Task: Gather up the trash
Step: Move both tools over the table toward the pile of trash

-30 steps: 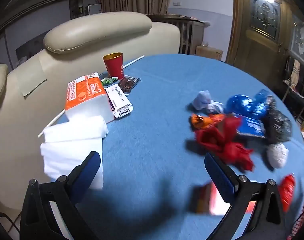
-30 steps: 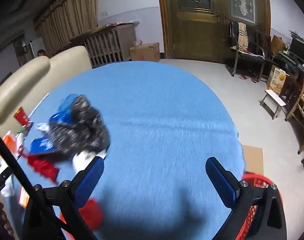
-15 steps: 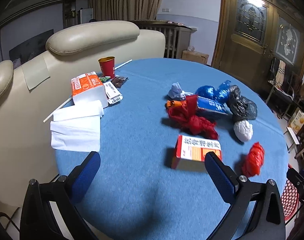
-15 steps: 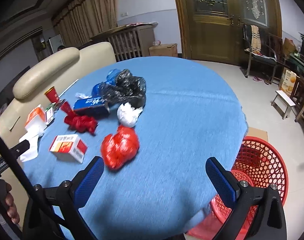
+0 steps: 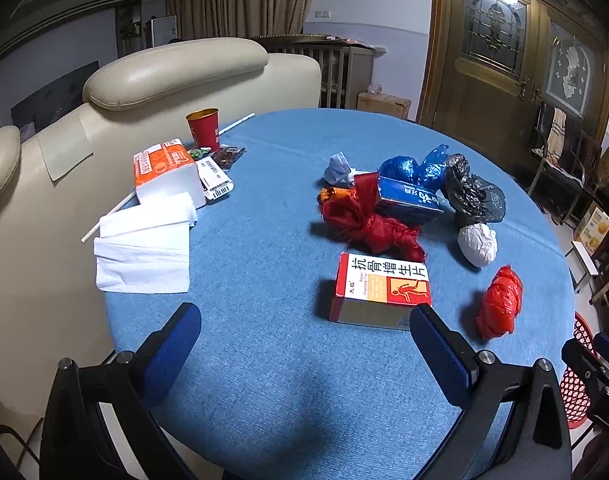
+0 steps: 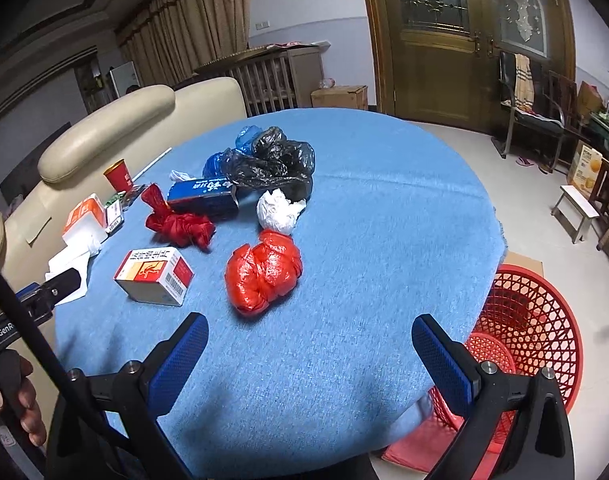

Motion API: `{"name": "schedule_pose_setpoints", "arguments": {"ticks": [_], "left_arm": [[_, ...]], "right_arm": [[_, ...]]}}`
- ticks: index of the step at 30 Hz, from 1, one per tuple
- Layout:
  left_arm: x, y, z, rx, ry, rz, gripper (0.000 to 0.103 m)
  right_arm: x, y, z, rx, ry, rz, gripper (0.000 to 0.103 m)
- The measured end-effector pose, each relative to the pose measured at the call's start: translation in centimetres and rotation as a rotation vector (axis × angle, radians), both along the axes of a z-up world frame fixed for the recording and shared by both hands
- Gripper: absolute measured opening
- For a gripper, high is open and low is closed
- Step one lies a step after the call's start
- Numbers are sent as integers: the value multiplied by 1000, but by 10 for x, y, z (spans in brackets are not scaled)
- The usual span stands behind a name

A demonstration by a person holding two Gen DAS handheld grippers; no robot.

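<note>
Lying scattered over the round blue table (image 6: 384, 208), the trash sits mostly in a loose cluster toward the middle: a tied red bag (image 6: 263, 277) nearest the right gripper (image 6: 310, 354), a white wad (image 6: 278, 210), a black bag (image 6: 278, 160), blue bags (image 5: 414, 168), a crumpled red wrapper (image 5: 364, 220), a blue carton (image 6: 203, 196) and a red-and-white medicine box (image 5: 380, 288) printed with the characters 抗骨增生片. A red mesh basket (image 6: 532, 320) stands on the floor just beside the table's edge, probably put there so items can be dropped straight off the rim. Both grippers hover at the near edge with fingers spread wide and nothing between them; the left gripper (image 5: 304, 350) faces the medicine box. Off to the sofa side, apart from the cluster, sit an orange tissue pack (image 5: 164, 170), loose tissues (image 5: 144, 244), a red paper cup (image 5: 203, 128) and a barcode slip, likely kept things. The left handle reads "GenR", cut off.
</note>
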State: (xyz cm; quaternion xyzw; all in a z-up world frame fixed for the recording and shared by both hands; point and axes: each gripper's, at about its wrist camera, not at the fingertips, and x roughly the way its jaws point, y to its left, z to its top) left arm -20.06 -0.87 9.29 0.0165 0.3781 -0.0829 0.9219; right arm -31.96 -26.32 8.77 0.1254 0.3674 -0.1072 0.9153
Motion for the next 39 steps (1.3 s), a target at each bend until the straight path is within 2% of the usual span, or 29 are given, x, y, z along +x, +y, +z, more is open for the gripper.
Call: {"name": "schedule_pose_setpoints", "arguments": {"ticks": [32,39], "left_arm": [[-2,-2,-6,19,12,-8,103],[-1,-3,-6,44,13,1,103]], "right_arm": [[-4,0,-6,10,9,-2,103],[-4,1,-7,10,10,-2,103]]}}
